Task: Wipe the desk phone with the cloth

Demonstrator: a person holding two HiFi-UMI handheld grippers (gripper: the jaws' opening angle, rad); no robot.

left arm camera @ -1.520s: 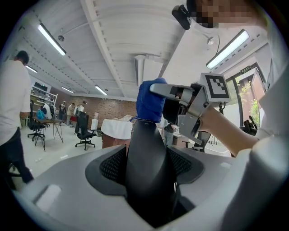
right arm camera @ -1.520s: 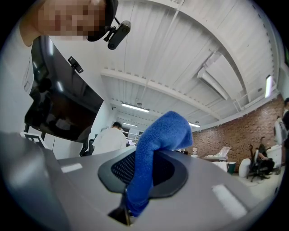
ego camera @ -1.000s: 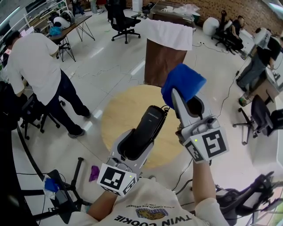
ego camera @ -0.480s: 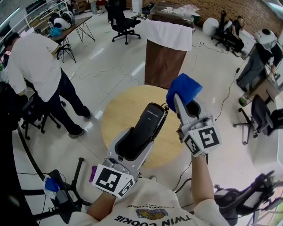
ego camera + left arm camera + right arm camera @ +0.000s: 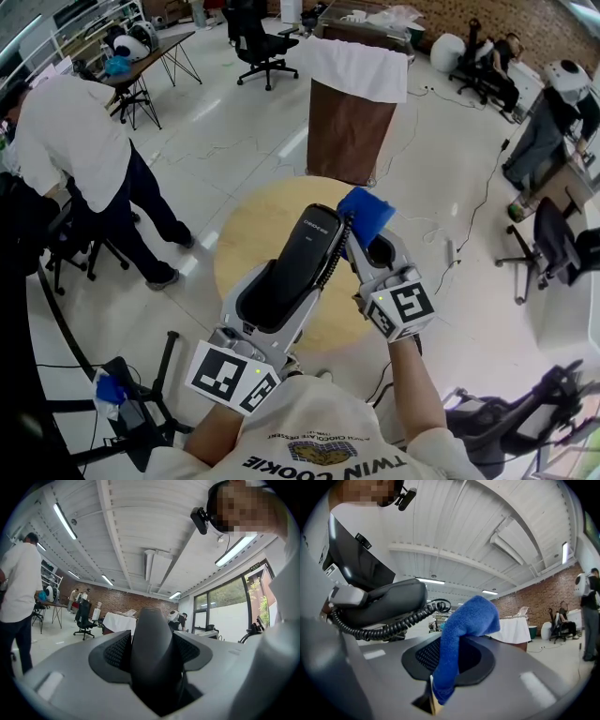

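Gripping the desk phone with the left gripper, jaws spread wide and pressed on both flanks of its dark body. Held up in the air above the round table, tilted, top end pointing away over the table's middle. Pinching a blue cloth in the right gripper, jaws clenched tight on its lower fold, the rest bulging out past the fingertips. Poised at the phone's upper right edge, just beside the coiled cord, also above the table and toward its far right side; hard to tell whether touching. Beyond the table's far edge, a brown stand draped with a white sheet. Left of the table, well apart, a person in a white shirt and dark trousers, bent forward. Farther off beyond the table's far edge, toward the left, a black office chair
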